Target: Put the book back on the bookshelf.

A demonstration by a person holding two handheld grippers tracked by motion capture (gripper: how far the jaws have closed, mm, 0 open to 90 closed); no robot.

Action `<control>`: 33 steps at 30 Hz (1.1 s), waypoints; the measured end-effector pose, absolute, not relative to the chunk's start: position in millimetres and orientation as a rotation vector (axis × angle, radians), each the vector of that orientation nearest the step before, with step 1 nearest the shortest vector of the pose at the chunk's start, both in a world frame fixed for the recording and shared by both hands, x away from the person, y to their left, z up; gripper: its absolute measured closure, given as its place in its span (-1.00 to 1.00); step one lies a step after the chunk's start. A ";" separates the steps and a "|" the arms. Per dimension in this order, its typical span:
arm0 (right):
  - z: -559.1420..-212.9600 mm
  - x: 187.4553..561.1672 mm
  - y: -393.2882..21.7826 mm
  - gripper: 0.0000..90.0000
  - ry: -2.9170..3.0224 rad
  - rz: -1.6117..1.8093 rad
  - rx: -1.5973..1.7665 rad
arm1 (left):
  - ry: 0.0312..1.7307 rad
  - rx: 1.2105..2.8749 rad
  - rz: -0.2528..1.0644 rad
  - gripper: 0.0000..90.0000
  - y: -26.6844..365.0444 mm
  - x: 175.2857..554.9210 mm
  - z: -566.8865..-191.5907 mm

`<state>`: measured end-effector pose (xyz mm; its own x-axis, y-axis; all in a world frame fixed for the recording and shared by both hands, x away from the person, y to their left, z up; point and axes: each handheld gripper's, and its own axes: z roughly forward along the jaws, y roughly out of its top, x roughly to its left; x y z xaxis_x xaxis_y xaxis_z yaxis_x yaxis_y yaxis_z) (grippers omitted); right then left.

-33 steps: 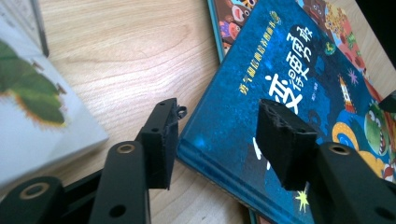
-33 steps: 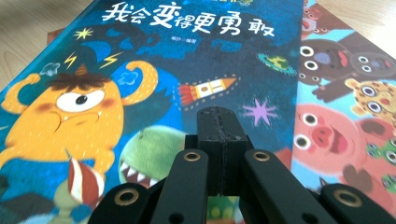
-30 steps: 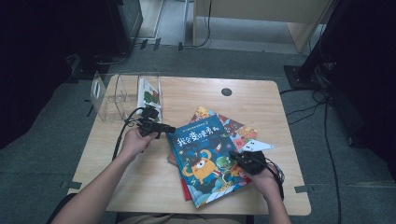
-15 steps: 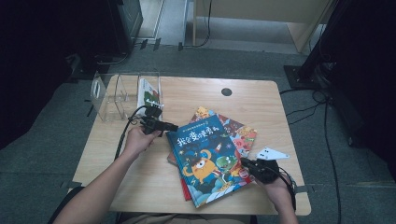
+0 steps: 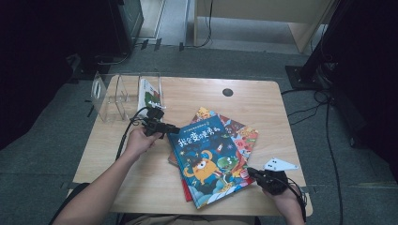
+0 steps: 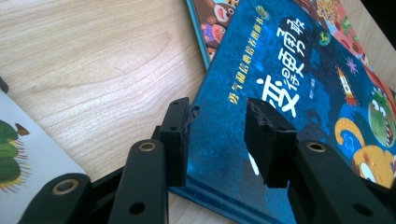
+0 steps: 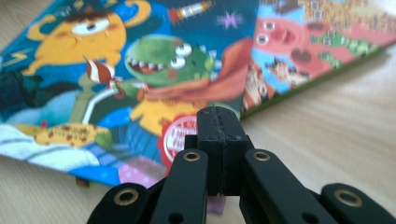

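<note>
A blue picture book (image 5: 206, 154) with an orange monster on its cover lies on top of a small stack in the middle of the table. A red book (image 5: 241, 133) pokes out beneath it on the right. My left gripper (image 5: 172, 129) points at the blue book's far left corner. In the left gripper view that corner (image 6: 194, 112) lies in the gap of my left gripper (image 6: 217, 135); its jaws have just been opening and the pads do not press on it. My right gripper (image 5: 249, 171) is shut with nothing in it. Its tip (image 7: 219, 119) is at the blue book's (image 7: 116, 70) near right edge.
A clear acrylic rack (image 5: 112, 93) stands at the table's far left with a white book (image 5: 149, 93) upright in it. A round cable hole (image 5: 227, 92) is at the far middle of the wooden table (image 5: 263, 108). Cables trail from both grippers.
My right gripper has slid toward the table's near right corner, along the blue book's edge. The left hand has stayed at the book's far left corner.
</note>
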<state>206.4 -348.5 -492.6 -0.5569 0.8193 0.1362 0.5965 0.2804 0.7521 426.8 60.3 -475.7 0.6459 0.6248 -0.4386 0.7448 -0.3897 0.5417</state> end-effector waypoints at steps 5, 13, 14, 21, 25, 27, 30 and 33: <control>-493.7 201.1 -352.8 1.00 2.272 1.160 1.305 | 1.062 2.119 -0.236 0.37 61.3 427.8 -476.8; -493.9 188.7 -353.4 1.00 2.321 1.189 1.267 | 1.069 2.130 -0.204 0.35 62.8 428.0 -475.8; -494.0 186.4 -353.4 1.00 2.338 1.197 1.257 | 1.068 2.160 -0.172 0.35 62.8 427.2 -475.7; -494.3 184.3 -354.3 1.00 2.358 1.221 1.264 | 1.082 2.182 -0.185 0.35 62.7 428.6 -479.8; -494.4 182.8 -354.5 1.00 2.377 1.236 1.265 | 1.092 2.177 -0.197 0.34 63.4 429.6 -481.2; -496.3 181.6 -352.9 1.00 2.422 1.220 1.266 | 1.098 2.172 -0.204 0.33 63.4 429.7 -481.4; -497.3 181.0 -351.0 1.00 2.451 1.211 1.213 | 1.095 2.174 -0.209 0.32 62.7 429.6 -482.3; -497.3 181.7 -351.1 1.00 2.445 1.217 1.208 | 1.094 2.182 -0.205 0.31 61.9 429.0 -482.6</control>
